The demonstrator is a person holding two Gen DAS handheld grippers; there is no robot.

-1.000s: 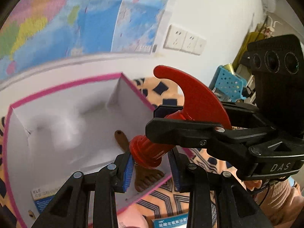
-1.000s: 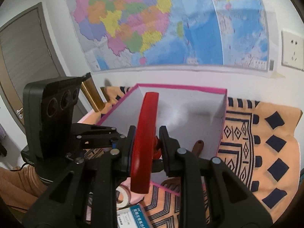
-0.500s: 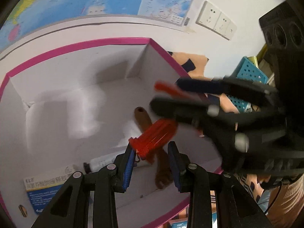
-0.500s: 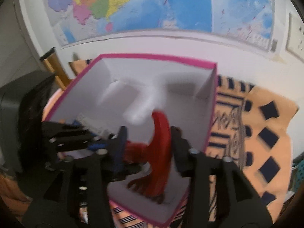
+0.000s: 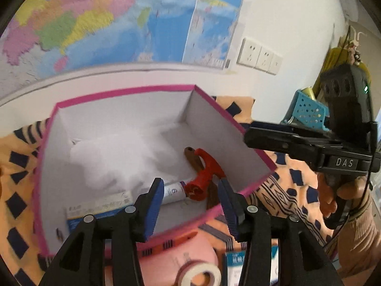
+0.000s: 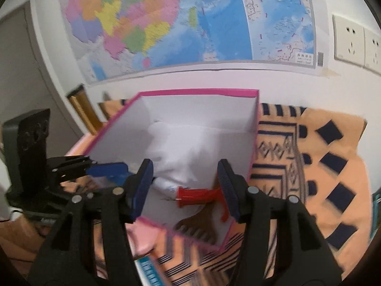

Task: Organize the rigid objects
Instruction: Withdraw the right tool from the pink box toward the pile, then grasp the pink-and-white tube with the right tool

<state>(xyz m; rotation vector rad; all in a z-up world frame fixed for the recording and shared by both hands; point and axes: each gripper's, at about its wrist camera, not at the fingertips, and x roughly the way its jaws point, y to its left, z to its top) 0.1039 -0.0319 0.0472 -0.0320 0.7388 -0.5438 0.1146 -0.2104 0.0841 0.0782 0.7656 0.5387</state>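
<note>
Pink-rimmed box (image 5: 133, 90): landmark, on patterned cloth (image 6: 321, 166). Left gripper (image 5: 190, 197): fingers spread, empty, over box's near edge. Tube (image 5: 173, 191): inside box, left of red tool. Red tool (image 5: 202, 178): on box floor, lying across brown comb (image 5: 194, 158). Right gripper (image 6: 184, 186): fingers released, empty, above box.

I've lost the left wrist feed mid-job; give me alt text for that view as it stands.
The left gripper is open above the pink-edged box, where the red T-handled tool lies across a brown wooden comb beside a white tube and a blue-and-white packet. The right gripper, also open, hangs beyond the box's right rim over the orange patterned cloth.
</note>
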